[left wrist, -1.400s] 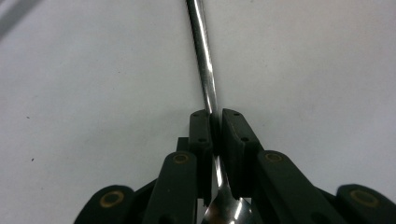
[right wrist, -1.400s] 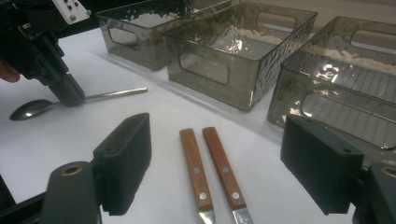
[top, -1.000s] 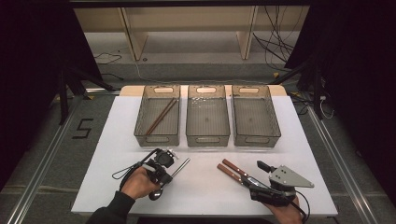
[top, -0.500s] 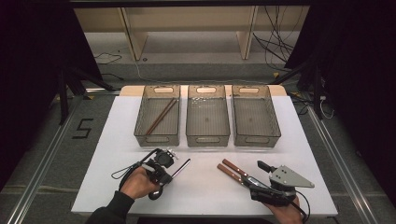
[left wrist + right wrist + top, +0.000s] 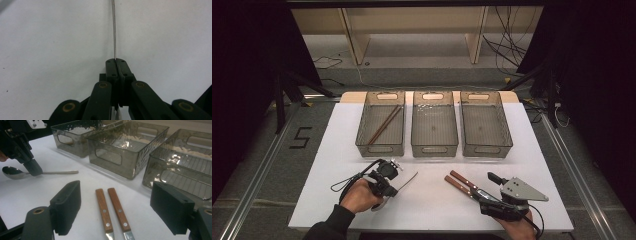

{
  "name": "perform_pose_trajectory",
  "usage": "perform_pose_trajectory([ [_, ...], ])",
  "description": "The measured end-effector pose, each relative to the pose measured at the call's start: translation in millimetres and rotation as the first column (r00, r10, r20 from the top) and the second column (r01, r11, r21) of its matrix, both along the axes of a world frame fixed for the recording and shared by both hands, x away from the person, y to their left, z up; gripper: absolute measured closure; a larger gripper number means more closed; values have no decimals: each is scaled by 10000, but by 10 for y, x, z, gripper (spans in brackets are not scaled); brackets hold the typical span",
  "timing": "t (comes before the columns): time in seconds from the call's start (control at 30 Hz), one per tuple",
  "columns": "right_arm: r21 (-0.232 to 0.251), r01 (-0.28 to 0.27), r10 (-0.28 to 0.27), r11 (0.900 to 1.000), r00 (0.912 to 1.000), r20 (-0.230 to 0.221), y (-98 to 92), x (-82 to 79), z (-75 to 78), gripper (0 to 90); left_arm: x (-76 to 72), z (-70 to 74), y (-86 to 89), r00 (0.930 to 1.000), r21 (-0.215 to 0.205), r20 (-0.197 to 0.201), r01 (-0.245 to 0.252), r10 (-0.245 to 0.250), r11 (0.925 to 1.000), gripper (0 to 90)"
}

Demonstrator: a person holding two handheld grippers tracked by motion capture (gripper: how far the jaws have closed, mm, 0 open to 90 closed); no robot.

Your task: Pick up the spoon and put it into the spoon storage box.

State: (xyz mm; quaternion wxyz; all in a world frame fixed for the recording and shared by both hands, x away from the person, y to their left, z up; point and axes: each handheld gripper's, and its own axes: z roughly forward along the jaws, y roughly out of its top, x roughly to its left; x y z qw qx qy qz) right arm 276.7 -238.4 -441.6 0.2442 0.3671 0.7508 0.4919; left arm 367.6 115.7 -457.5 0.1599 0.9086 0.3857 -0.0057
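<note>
While the left tongs [image 5: 398,181] are pinching the spoon [image 5: 15,172] on the tabletop [image 5: 432,200], the right tongs [image 5: 120,207] are hovering spread over two wooden-handled knives [image 5: 110,210]; lifting toward a bin [image 5: 434,125] seems next.

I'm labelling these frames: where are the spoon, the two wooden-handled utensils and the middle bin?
spoon [image 5: 11,173], right gripper view, on its bowl
wooden-handled utensils [image 5: 103,210], right gripper view, on the left handle
middle bin [image 5: 434,149], high view, on its near wall
</note>
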Motion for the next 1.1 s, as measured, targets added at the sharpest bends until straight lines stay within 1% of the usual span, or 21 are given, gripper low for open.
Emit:
perform_pose_trajectory([
  [0.13, 11, 9, -9, 10000, 10000, -9, -1, 1, -1, 253, 5, 4, 9, 10000, -25, -53, 24, -24, 10000, 892],
  [0.23, 26, -2, 2, 10000, 10000, -10, -1, 0, 0, 253, 12, 17, 23, 10000, -15, -1, 51, -51, 10000, 892],
  [0.27, 32, 1, -1, 10000, 10000, 0, -1, 0, -1, 253, 11, 27, 26, 10000, -94, 55, -11, 12, 10000, 892],
  [0.33, 34, 12, -12, 10000, 10000, -10, -1, 0, 0, 253, 14, 38, 29, 10000, -111, 54, -9, 9, 9999, 892],
  [0.37, 34, 13, -13, 10000, 10000, -13, -2, 1, -1, 252, 20, 65, 37, 9999, -162, 136, -3, 6, 9999, 892],
  [0.4, 34, 13, -13, 10000, 10000, -13, -2, 1, -1, 252, 20, 65, 37, 9999, -162, 136, -3, 6, 9999, 893],
  [0.43, 54, 5, -5, 10000, 10000, -27, -4, 0, 0, 252, 26, 102, 44, 9997, -252, 239, -33, 39, 9997, 892],
  [0.47, 54, 5, -5, 10000, 10000, -27, -4, 0, 0, 252, 26, 102, 44, 9997, -252, 239, -33, 39, 9997, 892],
  [0.5, 50, -1, 1, 10000, 10000, -26, -5, -1, 0, 253, 34, 134, 52, 9995, -269, 306, 33, -24, 9996, 893],
  [0.63, 66, 24, -24, 10000, 10000, -46, -5, -1, -1, 253, 55, 234, 58, 9985, -462, 540, 45, -20, 9989, 892],
  [0.77, 62, 26, -26, 10000, 10000, -39, -7, 0, -1, 252, 76, 312, 50, 9972, -653, 742, -32, 81, 9979, 892],
  [0.8, 72, 13, -12, 10000, 10000, -23, -10, 0, -1, 253, 86, 357, 47, 9963, -716, 853, 11, 50, 9974, 892],
  [0.87, 86, 48, -47, 10000, 10000, -29, -13, -1, 0, 252, 105, 401, 39, 9951, -760, 990, 82, -7, 9971, 892],
  [0.97, 113, 47, -46, 9999, 10000, -28, -15, -1, 0, 253, 122, 434, 27, 9939, -854, 1101, 73, 21, 9963, 892],
  [1.0, 99, 58, -58, 9999, 10000, -20, -15, -4, 1, 253, 138, 460, 24, 9929, -933, 1191, 100, 12, 9956, 892],
  [1.1, 115, 44, -44, 9999, 10000, -27, -16, -5, 0, 253, 155, 492, 25, 9915, -1092, 1296, 30, 112, 9940, 892],
])
